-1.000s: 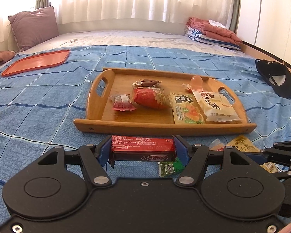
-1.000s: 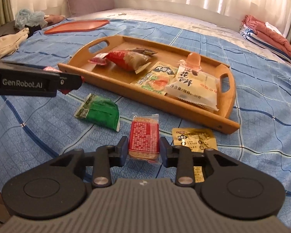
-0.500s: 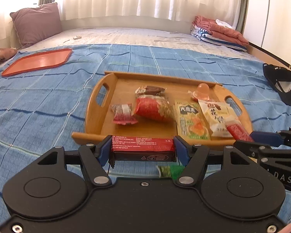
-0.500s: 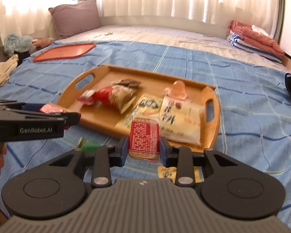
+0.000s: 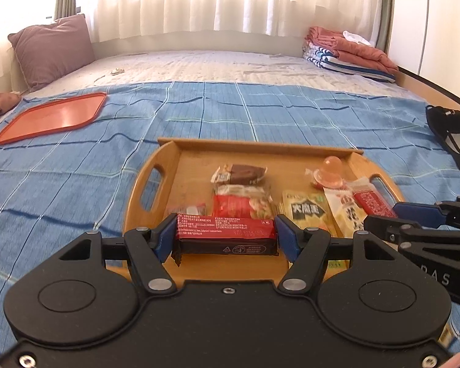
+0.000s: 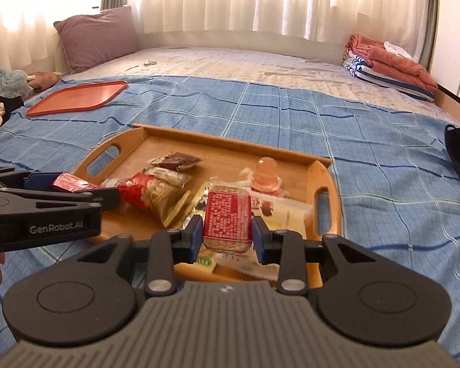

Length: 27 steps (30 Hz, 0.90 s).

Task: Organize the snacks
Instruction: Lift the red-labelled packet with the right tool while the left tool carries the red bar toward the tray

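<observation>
On the left, the left gripper (image 5: 225, 237) is closed on a long red snack bar (image 5: 225, 230), pinched by its two short ends. It hangs above the near left part of the wooden tray (image 5: 151, 178). The hold is only at the ends, so the bar can bend or turn out of the pads if it is lowered quickly. Under it lies a small red candy (image 5: 187, 209), and the bar may land across it and stay tilted.

In the middle, a red and white packet (image 6: 151, 193) and a green and yellow packet (image 5: 306, 211) already fill much of the tray floor.

On the right, the right gripper (image 6: 227, 234) is closed on a square red cracker pack (image 6: 227, 216), above the white packet (image 6: 286, 211) and near the jelly cup (image 6: 266, 173). Released here, the pack can slide on the smooth wrappers below. The two grippers are close, so they can also knock together.
</observation>
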### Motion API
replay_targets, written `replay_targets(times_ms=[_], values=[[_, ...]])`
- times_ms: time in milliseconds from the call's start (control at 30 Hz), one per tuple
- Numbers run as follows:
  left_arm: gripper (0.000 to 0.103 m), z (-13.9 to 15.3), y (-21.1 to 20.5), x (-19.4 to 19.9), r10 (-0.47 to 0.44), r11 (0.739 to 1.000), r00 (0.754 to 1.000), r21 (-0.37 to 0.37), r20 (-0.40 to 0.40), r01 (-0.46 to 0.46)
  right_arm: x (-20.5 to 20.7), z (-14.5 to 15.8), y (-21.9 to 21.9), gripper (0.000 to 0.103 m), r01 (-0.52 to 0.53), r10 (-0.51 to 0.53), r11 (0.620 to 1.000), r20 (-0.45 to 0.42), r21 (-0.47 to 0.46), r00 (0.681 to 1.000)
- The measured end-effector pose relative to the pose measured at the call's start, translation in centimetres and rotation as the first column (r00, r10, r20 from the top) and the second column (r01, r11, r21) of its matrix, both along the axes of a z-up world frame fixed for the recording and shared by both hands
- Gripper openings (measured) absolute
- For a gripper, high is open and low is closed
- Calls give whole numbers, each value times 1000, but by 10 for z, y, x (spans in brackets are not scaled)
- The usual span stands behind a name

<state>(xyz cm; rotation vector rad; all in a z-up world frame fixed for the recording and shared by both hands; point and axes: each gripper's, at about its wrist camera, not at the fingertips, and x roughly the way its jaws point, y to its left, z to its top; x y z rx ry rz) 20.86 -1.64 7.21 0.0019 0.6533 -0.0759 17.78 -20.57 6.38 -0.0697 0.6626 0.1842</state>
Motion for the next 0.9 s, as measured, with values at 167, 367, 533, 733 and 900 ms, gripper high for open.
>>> replay_targets(times_ms=[167,367,533,733,900], values=[[65,-7,-1,24,7,1000,1000,0,-17,-7,19,-5,0,40,-16,16,999,-11,30,1000],[65,-22,-1,44,16,1000,998,-3,-55,-16,34,-18,3,40,-13,14,1000,-47,27,999],[65,-33,0,51,15,1000,998,-1,-62,-15,43,-28,6,40,-13,15,1000,-72,28,997],[65,-34,-4,54,-1,1000,999,14,-52,1,50,-38,8,40,-7,9,1000,-98,23,995],[66,-35,-8,56,-9,1000,999,21,-43,10,52,-41,8,40,-4,6,1000,-99,21,995]])
